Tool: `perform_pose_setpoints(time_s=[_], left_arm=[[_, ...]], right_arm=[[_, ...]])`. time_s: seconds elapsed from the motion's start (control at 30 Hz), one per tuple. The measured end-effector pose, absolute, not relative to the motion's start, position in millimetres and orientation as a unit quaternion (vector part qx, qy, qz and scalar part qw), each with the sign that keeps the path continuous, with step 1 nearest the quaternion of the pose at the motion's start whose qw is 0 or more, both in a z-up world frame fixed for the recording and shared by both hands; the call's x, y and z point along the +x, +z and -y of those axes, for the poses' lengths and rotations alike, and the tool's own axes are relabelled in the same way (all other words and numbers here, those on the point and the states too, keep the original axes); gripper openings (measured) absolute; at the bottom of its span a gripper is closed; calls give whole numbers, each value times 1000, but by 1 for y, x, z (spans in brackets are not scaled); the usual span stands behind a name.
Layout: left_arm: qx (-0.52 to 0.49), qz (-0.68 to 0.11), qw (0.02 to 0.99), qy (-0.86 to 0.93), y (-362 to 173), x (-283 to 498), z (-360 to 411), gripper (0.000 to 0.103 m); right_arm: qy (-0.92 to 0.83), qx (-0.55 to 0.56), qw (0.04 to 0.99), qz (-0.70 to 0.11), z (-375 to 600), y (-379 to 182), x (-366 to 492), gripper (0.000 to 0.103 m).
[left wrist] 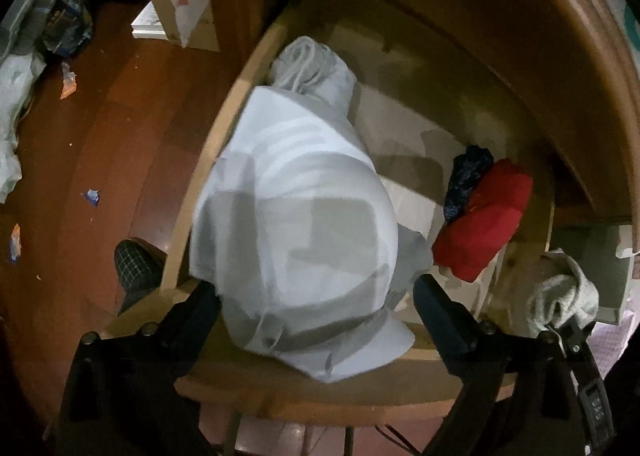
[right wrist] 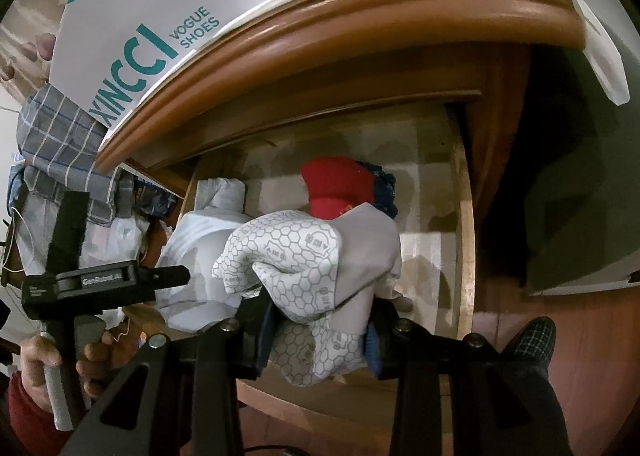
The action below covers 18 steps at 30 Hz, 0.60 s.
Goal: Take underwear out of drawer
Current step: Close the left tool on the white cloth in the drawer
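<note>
1. The left gripper [left wrist: 316, 296] has its jaws spread wide on either side of a pale blue-and-grey garment [left wrist: 296, 199] that drapes over the front edge of the open drawer [left wrist: 208, 159]. The fingers do not look pressed into the cloth, though blur makes contact hard to judge.
2. The right gripper [right wrist: 316, 336] is clamped on a bunched piece of underwear [right wrist: 296, 252], white with a grey honeycomb print and a plain grey panel, held above the drawer's front edge.
3. Inside the drawer, a rolled grey garment [left wrist: 312, 67] lies at the back on the left side, touching the pale draped one.
4. A red garment [left wrist: 484, 215] sits toward the drawer's right side, with a dark blue patterned piece [left wrist: 468, 179] just beside it (the two touch).
5. The drawer belongs to a brown wooden cabinet [right wrist: 360, 15], and a white shoe box [right wrist: 160, 15] printed "VOGUE SHOES" rests on its top.
6. In the left wrist view, the wooden floor [left wrist: 100, 115] carries scattered scraps, and a checked slipper [left wrist: 136, 268] stands near the drawer's left corner.
</note>
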State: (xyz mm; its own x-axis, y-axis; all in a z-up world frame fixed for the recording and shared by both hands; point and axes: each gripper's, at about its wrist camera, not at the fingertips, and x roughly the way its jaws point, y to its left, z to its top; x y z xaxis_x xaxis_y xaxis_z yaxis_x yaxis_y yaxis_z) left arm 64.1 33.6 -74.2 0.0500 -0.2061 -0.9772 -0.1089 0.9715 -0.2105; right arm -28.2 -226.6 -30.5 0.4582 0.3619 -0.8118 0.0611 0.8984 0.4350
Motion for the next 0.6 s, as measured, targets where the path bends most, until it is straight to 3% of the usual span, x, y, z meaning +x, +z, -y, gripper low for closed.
perform_pose_setpoints(time_s=[0.1, 0.4, 0.47, 0.53, 0.57, 0.6], left_arm=[[-92, -692, 715, -22, -82, 70, -24, 100], [-81, -712, 697, 2, -110, 76, -11, 97], [-75, -709, 702, 10, -112, 76, -11, 66], [-82, -716, 693, 14, -116, 76, -14, 42], [-86, -719, 690, 16, -117, 76, -17, 31], [-87, -719, 690, 18, -117, 76, -20, 26]], right_arm=[[88, 208, 829, -512, 228, -31, -28, 36], [88, 213, 824, -517, 229, -35, -25, 36], [88, 213, 823, -519, 230, -36, -26, 36], [90, 213, 822, -520, 231, -36, -26, 36], [90, 213, 822, -520, 231, -37, -26, 36], [89, 213, 822, -520, 231, -36, -26, 36]])
